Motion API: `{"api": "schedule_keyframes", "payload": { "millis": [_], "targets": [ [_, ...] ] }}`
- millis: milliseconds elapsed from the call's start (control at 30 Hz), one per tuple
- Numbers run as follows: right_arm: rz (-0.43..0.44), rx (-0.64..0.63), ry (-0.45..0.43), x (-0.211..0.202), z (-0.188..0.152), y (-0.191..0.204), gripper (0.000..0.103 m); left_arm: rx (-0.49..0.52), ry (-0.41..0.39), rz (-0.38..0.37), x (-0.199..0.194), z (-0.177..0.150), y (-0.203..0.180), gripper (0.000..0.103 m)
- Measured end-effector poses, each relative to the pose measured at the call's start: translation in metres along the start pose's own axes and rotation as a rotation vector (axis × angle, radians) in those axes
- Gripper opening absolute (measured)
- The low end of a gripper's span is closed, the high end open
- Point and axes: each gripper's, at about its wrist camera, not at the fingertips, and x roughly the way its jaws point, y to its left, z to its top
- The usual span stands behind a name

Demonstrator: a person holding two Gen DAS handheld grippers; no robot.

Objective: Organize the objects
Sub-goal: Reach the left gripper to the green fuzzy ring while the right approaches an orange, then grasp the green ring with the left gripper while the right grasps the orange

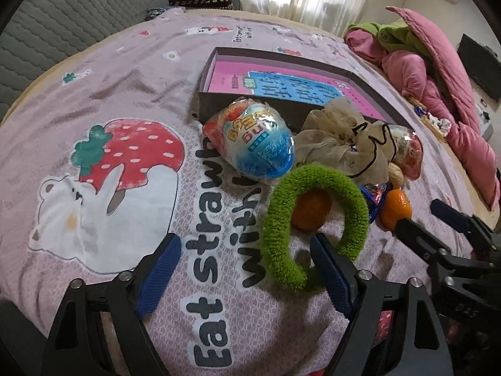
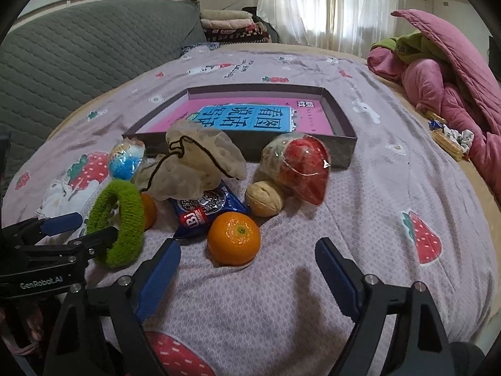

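Observation:
A pile of objects lies on the bed in front of a dark shallow box [image 1: 219,106] [image 2: 341,116] holding a pink and blue book [image 2: 250,119]. A green fuzzy ring [image 1: 313,219] [image 2: 122,222] stands tilted against my left gripper's right finger. My left gripper [image 1: 244,269] [image 2: 78,228] is open, with the ring's lower end beside its right pad. An orange [image 2: 234,238] [image 1: 395,210] lies just ahead of my open, empty right gripper [image 2: 247,269] [image 1: 419,213]. A second orange [image 1: 310,213], a blue egg toy [image 1: 260,144], a red egg toy [image 2: 300,169], a walnut [image 2: 264,199], a blue snack packet [image 2: 203,210] and a beige mesh bag [image 2: 200,163] lie close together.
The bed has a pink strawberry-print sheet [image 1: 125,100]. A pink quilt [image 2: 454,94] is heaped at the right, with small items [image 2: 451,138] beside it. A grey headboard [image 2: 78,50] and folded blankets [image 2: 231,22] are at the back.

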Motion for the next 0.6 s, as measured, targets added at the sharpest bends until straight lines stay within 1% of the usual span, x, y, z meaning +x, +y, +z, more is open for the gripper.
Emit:
{"api": "schedule_keyframes", "payload": {
  "millis": [67, 133, 167, 200, 267, 333, 400, 433, 467, 500, 533, 600],
  "targets": [
    [-0.003, -0.003, 0.005, 0.004, 0.001, 0.002, 0.079, 0.001, 0.004, -0.008, 0.002, 0.002, 0.0, 0.066],
    [0.0, -0.005, 0.015, 0.008, 0.002, 0.003, 0.074, 0.003, 0.015, -0.025, 0.006, 0.005, -0.001, 0.06],
    [-0.002, -0.003, 0.018, 0.01, 0.002, 0.003, 0.068, 0.007, 0.015, -0.03, 0.007, 0.005, -0.001, 0.057],
    [0.002, -0.003, 0.021, 0.012, 0.002, 0.003, 0.066, 0.011, 0.012, -0.034, 0.007, 0.006, -0.003, 0.054],
    [0.002, 0.0, 0.025, 0.014, 0.002, 0.003, 0.062, 0.014, 0.008, -0.056, 0.007, 0.008, -0.004, 0.038],
    [0.008, 0.0, 0.035, 0.018, 0.002, 0.003, 0.058, 0.012, 0.013, -0.071, 0.01, 0.009, -0.004, 0.034],
    [0.013, -0.003, 0.042, 0.021, 0.002, 0.004, 0.052, 0.014, 0.016, -0.08, 0.011, 0.011, -0.005, 0.031],
    [0.014, -0.007, 0.045, 0.022, 0.002, 0.005, 0.051, 0.012, 0.016, -0.091, 0.012, 0.012, -0.005, 0.025],
    [0.013, -0.01, 0.047, 0.022, 0.002, 0.005, 0.048, 0.007, 0.018, -0.101, 0.012, 0.013, -0.005, 0.017],
    [0.013, -0.014, 0.05, 0.023, 0.001, 0.006, 0.044, 0.008, 0.02, -0.107, 0.012, 0.013, -0.005, 0.015],
    [0.015, -0.018, 0.053, 0.024, 0.001, 0.007, 0.043, 0.014, 0.022, -0.108, 0.013, 0.013, -0.006, 0.013],
    [0.017, -0.026, 0.053, 0.025, 0.0, 0.009, 0.04, 0.023, 0.031, -0.127, 0.015, 0.014, -0.01, 0.012]
  ]
}}
